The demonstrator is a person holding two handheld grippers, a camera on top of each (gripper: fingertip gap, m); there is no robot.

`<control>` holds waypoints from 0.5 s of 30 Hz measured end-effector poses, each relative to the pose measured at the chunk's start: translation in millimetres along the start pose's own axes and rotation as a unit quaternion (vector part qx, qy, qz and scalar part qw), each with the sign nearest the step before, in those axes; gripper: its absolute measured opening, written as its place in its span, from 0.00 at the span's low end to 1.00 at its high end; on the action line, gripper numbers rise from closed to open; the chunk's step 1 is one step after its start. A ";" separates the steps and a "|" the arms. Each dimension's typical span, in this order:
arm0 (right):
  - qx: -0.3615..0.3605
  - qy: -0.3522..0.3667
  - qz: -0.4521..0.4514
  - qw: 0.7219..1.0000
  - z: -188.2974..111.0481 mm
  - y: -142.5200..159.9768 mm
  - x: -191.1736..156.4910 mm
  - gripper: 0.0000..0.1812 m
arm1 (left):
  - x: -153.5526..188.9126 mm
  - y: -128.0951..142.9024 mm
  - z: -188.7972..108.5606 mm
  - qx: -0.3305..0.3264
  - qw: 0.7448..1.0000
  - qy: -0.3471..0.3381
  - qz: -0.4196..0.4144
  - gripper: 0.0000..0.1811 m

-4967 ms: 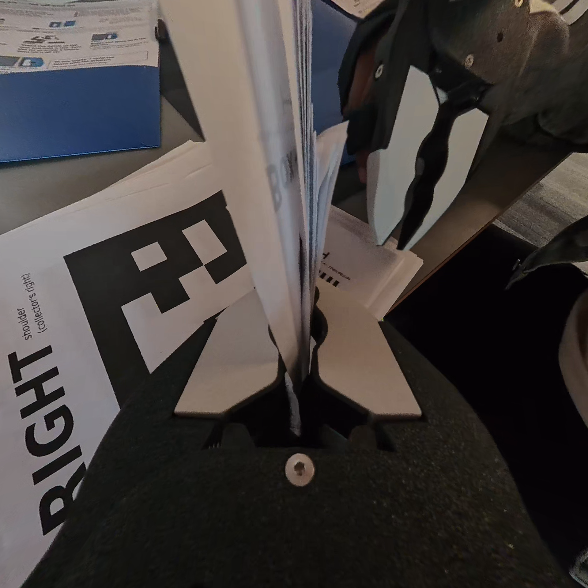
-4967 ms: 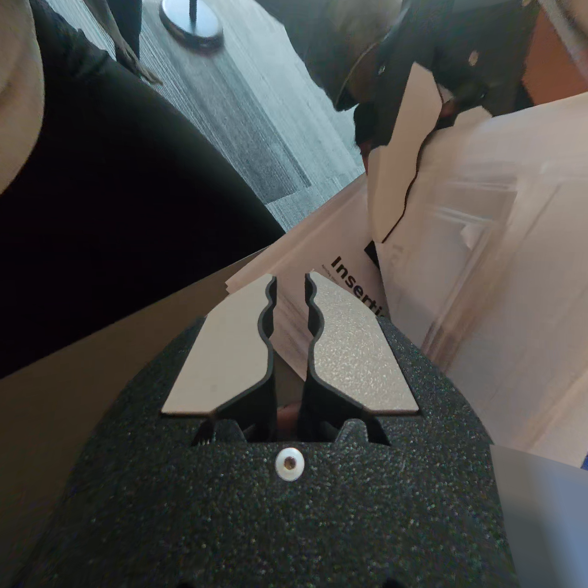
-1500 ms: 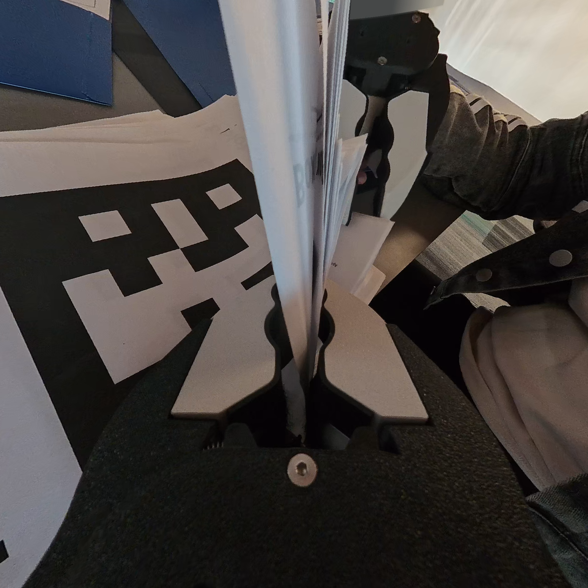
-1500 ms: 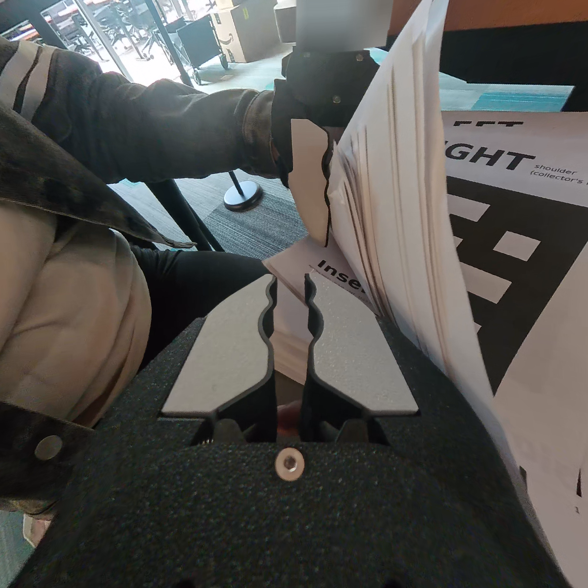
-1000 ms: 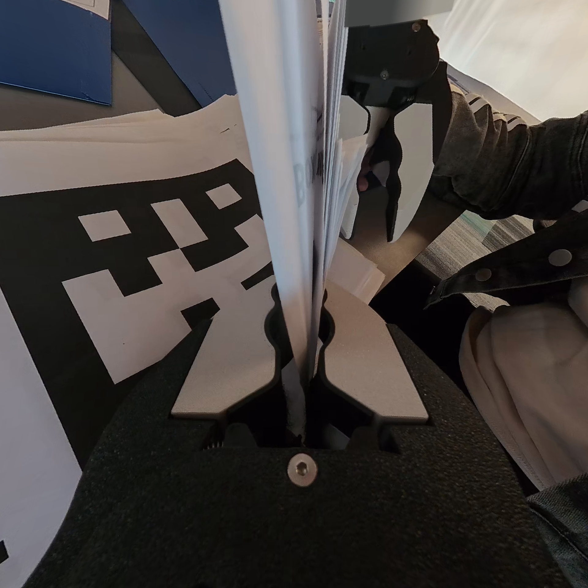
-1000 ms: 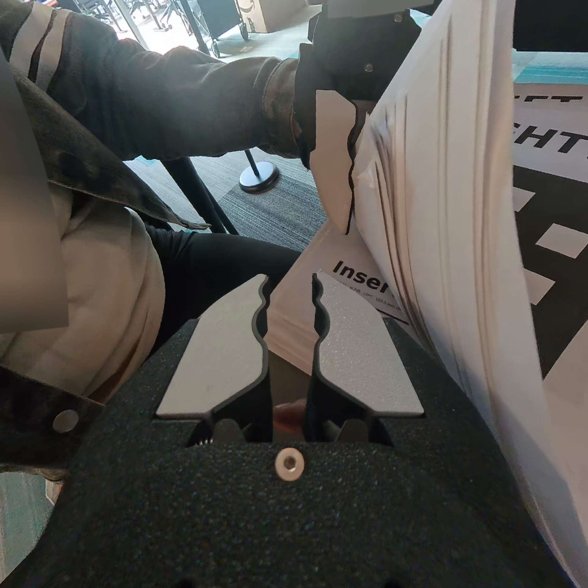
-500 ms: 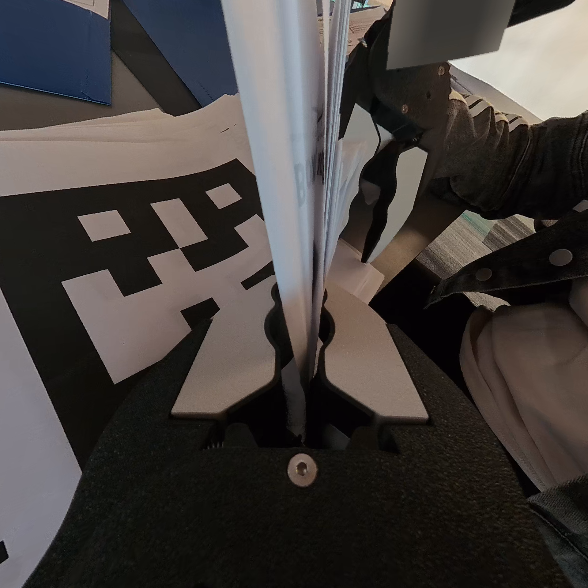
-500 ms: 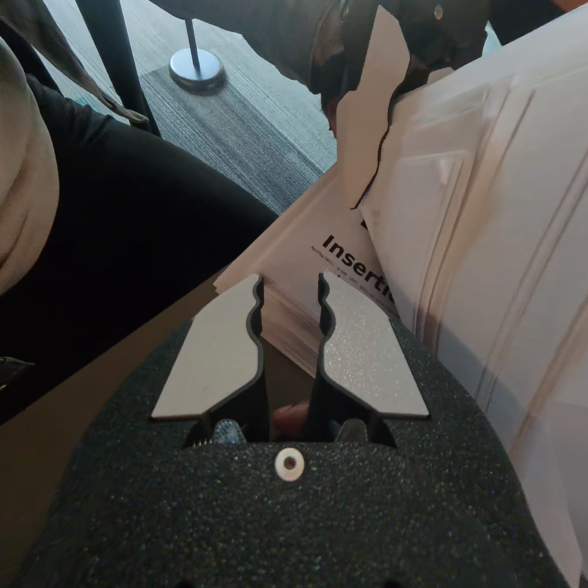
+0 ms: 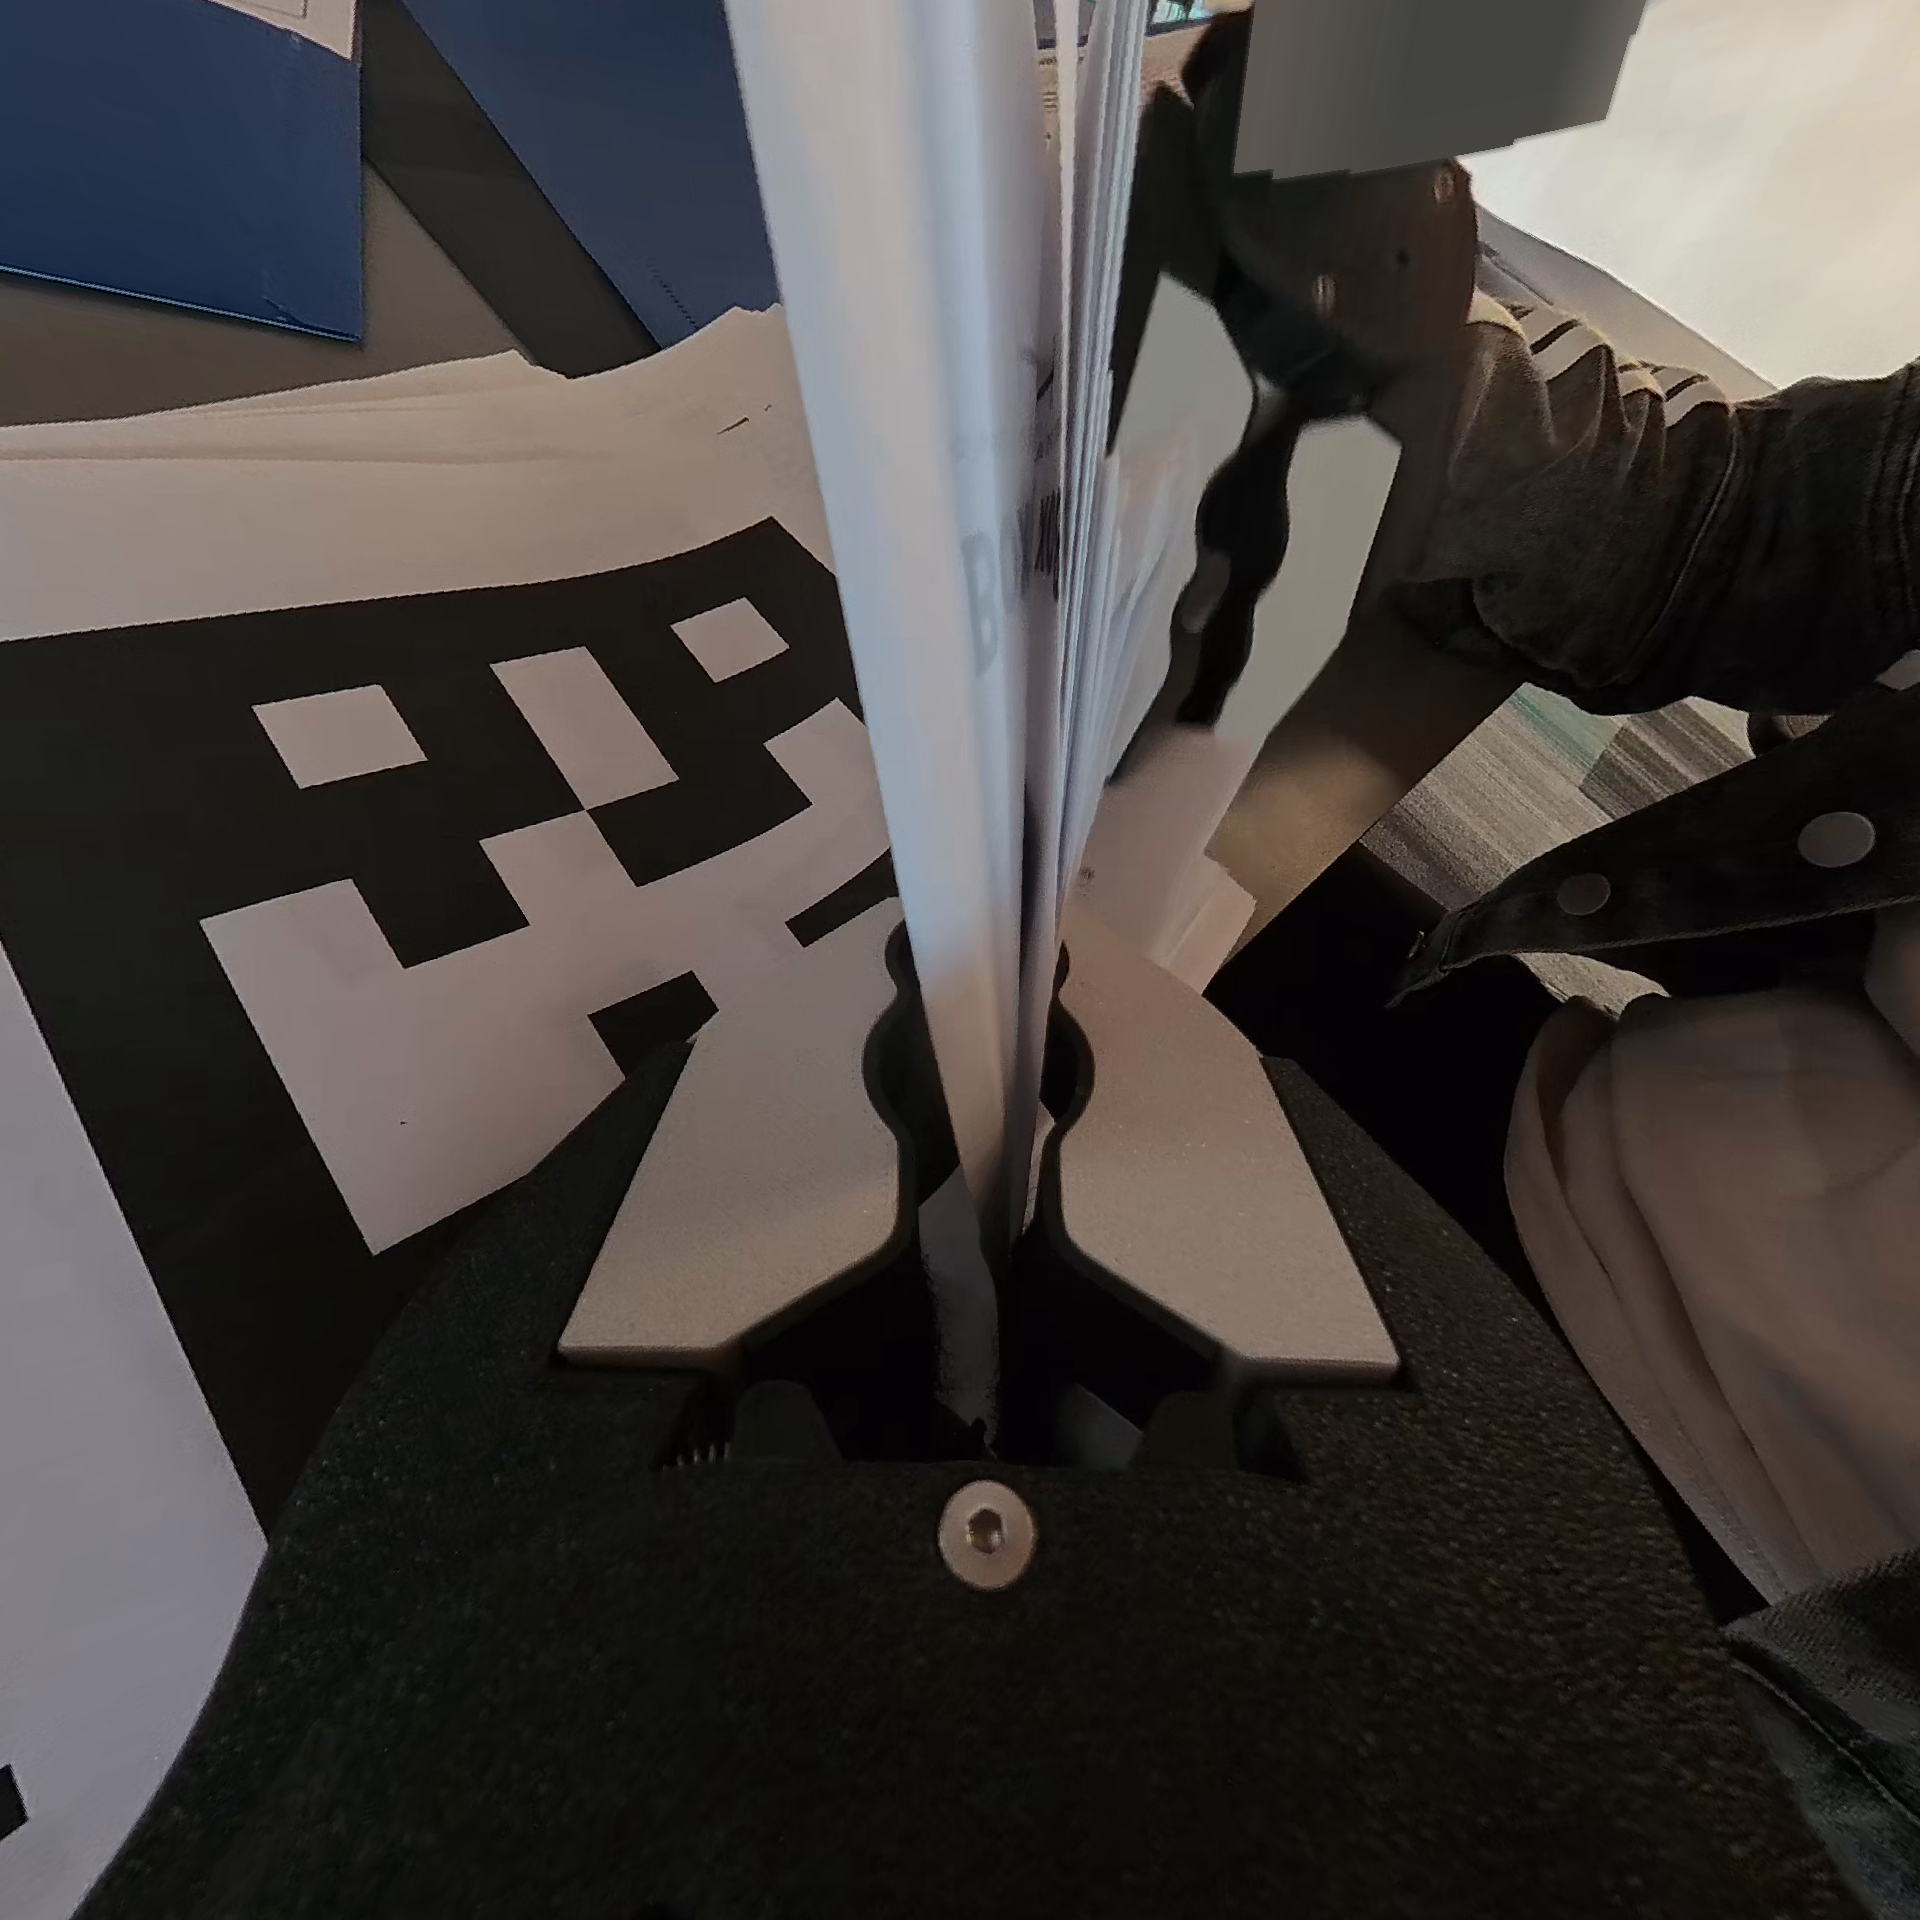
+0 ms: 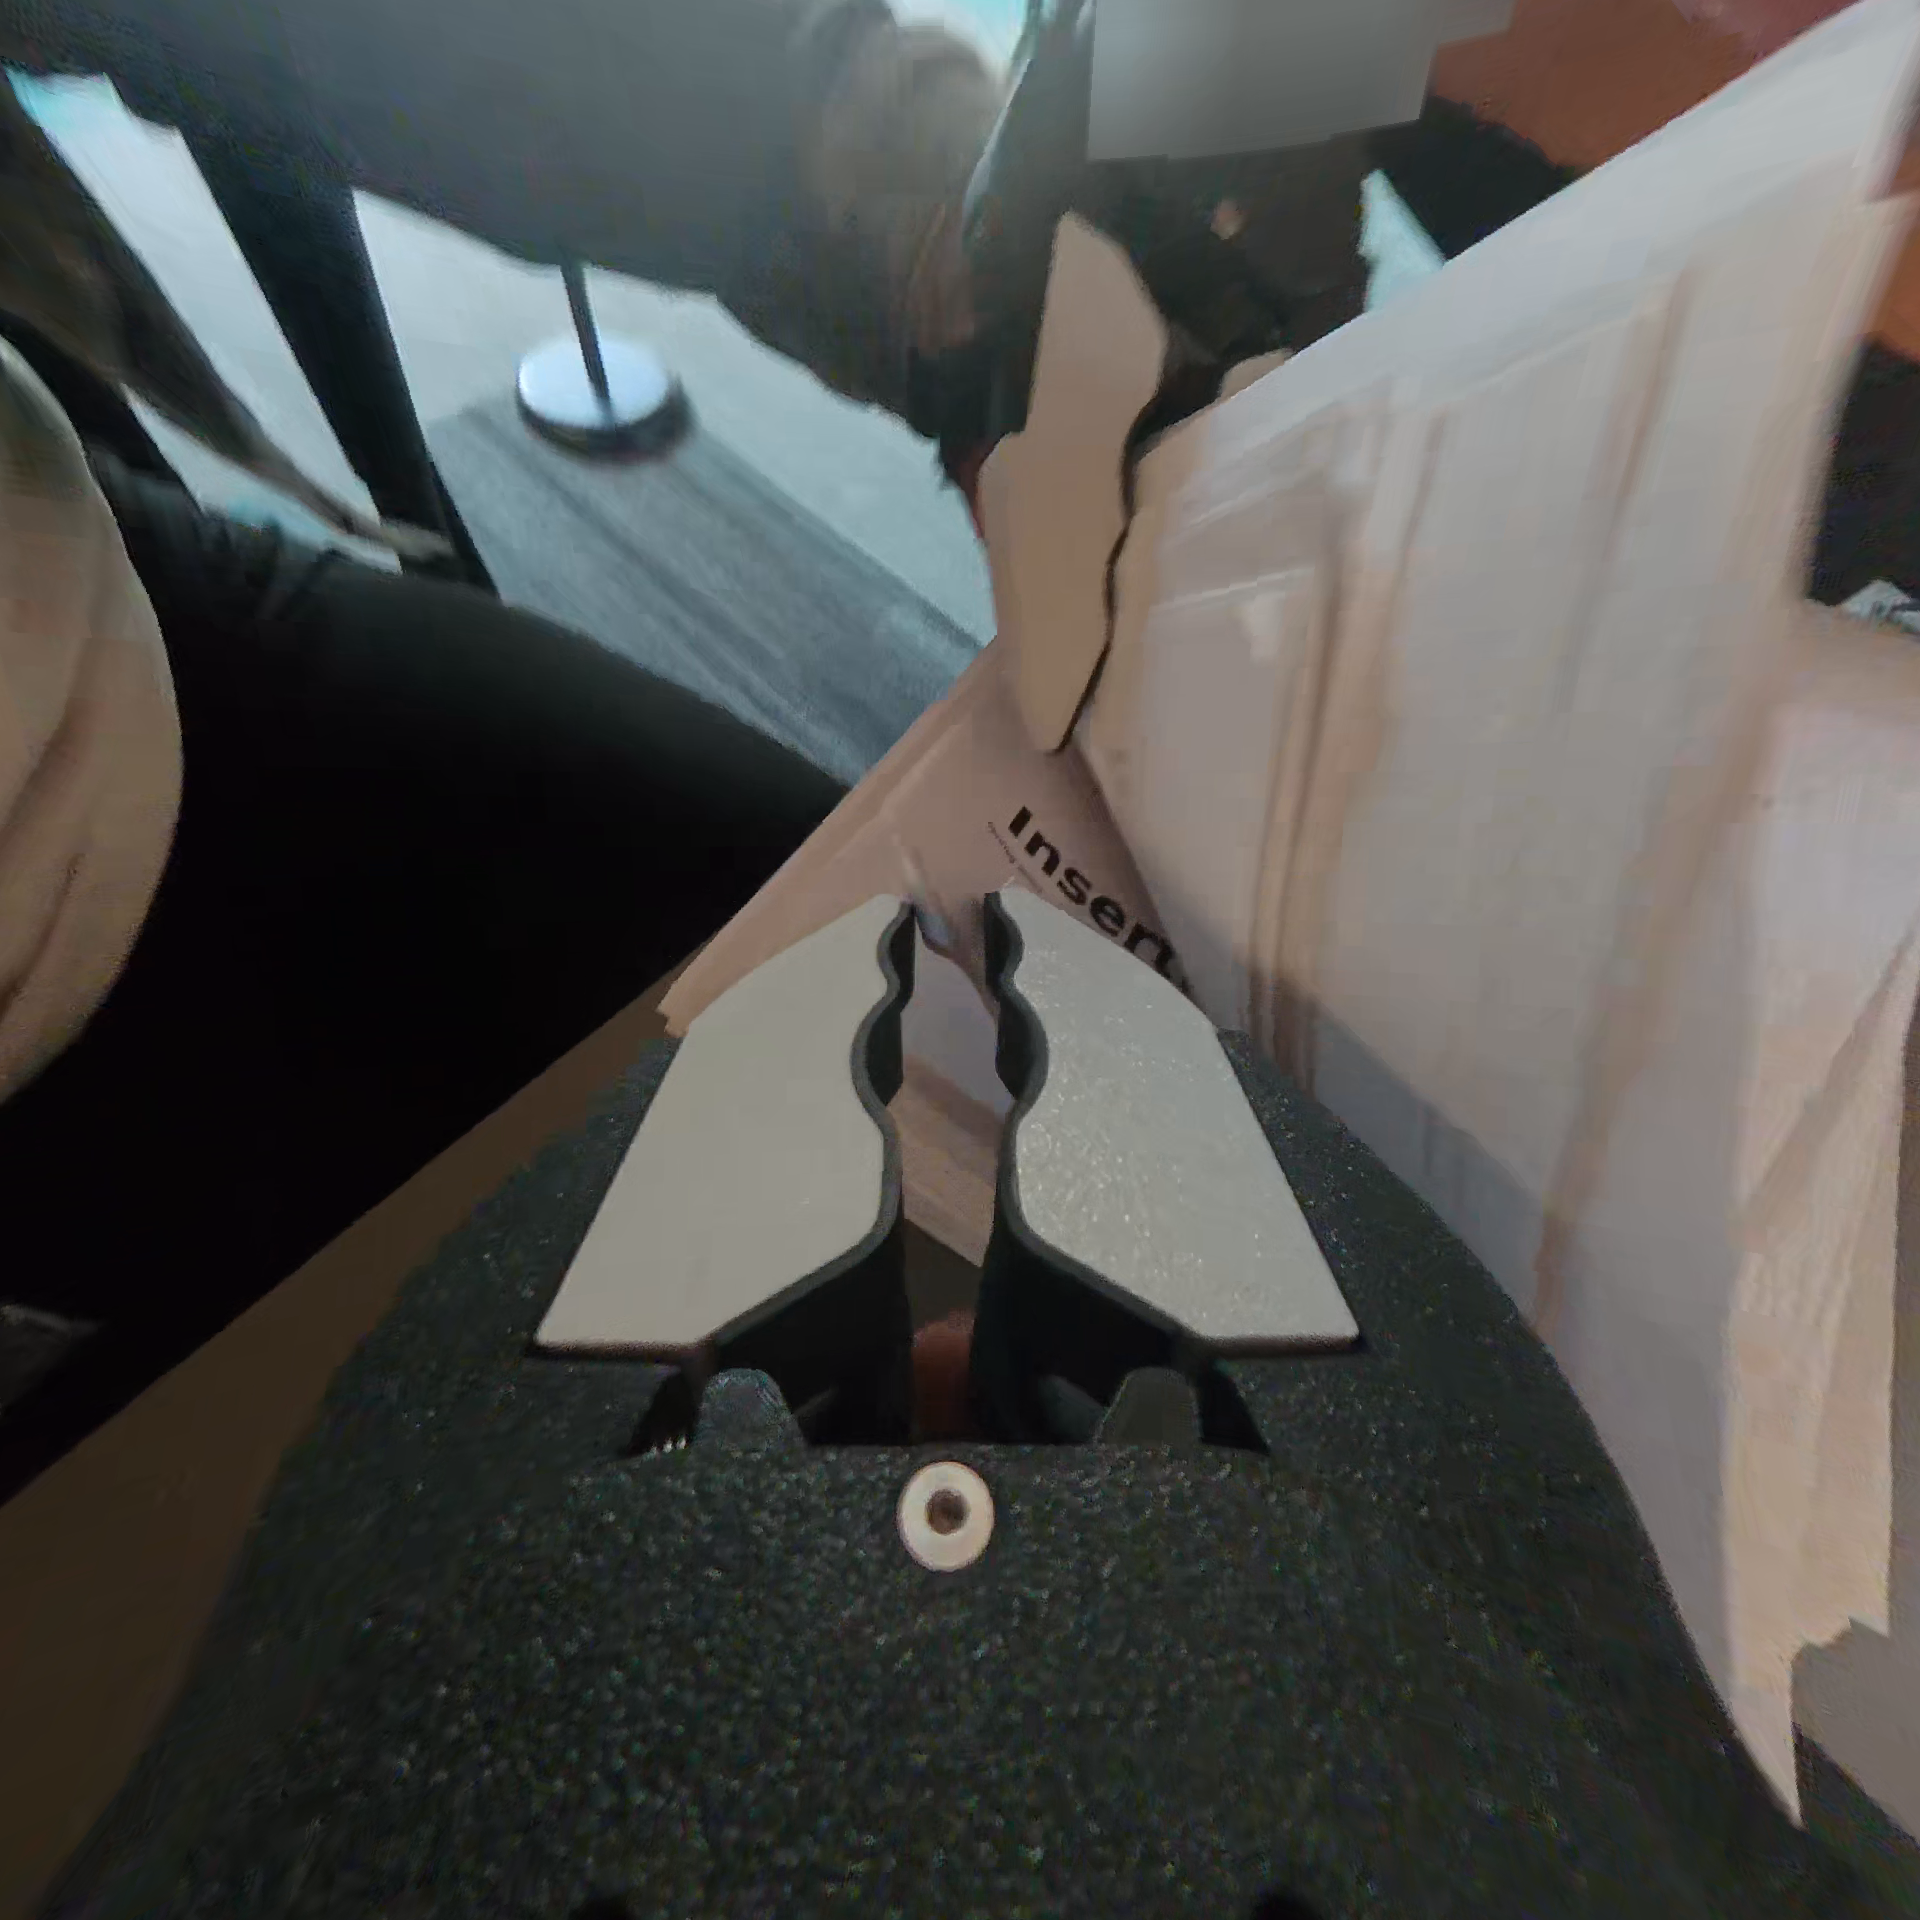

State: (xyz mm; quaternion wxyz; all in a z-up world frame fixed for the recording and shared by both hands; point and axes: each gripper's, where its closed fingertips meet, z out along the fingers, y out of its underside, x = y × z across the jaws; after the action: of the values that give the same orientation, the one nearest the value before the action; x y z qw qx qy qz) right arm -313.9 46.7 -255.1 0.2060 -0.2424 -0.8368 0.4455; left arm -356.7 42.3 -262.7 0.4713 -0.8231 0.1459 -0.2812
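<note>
My left gripper [image 9: 977, 971] is shut on a thick sheaf of white sheets [image 9: 935, 468] that stands on edge above a large sheet printed with black and white squares [image 9: 416, 831]. The sheaf also shows in the right wrist view [image 10: 1455, 727], with one of the left gripper's fingers [image 10: 1060, 520] against it. My right gripper [image 10: 951, 920] has its jaws a narrow gap apart. Its tips are over the corner of a flat stack of printed paper [image 10: 935, 800] at the table edge. It also shows in the left wrist view [image 9: 1195, 707], just right of the sheaf.
Blue folders [image 9: 156, 156] lie at the far left of the grey table [image 10: 260, 1351]. A person's dark sleeve [image 9: 1662, 499] and light clothing [image 9: 1714, 1247] are at the right. Past the table edge are grey carpet and a round stand base [image 10: 597, 400]. Across from one pair of fingers to the other is roughly 5 cm.
My right gripper has dropped toward the flat stack's corner, and its jaws have drawn much closer together. My left gripper has held the sheaf still.
</note>
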 end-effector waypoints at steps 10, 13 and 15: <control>0.081 -0.019 0.083 0.993 -10.5 -21.5 5.7 0.08 | -0.1 -2.2 -0.4 0.010 1.000 0.008 -0.017 0.11; 0.098 -0.051 0.141 0.984 -12.7 -24.9 4.9 0.07 | -0.2 -2.2 -0.4 0.011 1.000 0.008 -0.017 0.11; 0.090 -0.070 0.174 0.978 -11.8 -21.0 4.2 0.06 | -0.2 -2.1 -0.3 0.010 1.000 0.008 -0.017 0.11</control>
State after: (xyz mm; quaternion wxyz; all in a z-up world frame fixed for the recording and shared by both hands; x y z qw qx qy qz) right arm -315.3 46.6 -230.7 0.0877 -0.3328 -0.7508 0.5637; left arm -357.1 43.3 -260.9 0.4740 -0.8181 0.1332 -0.2971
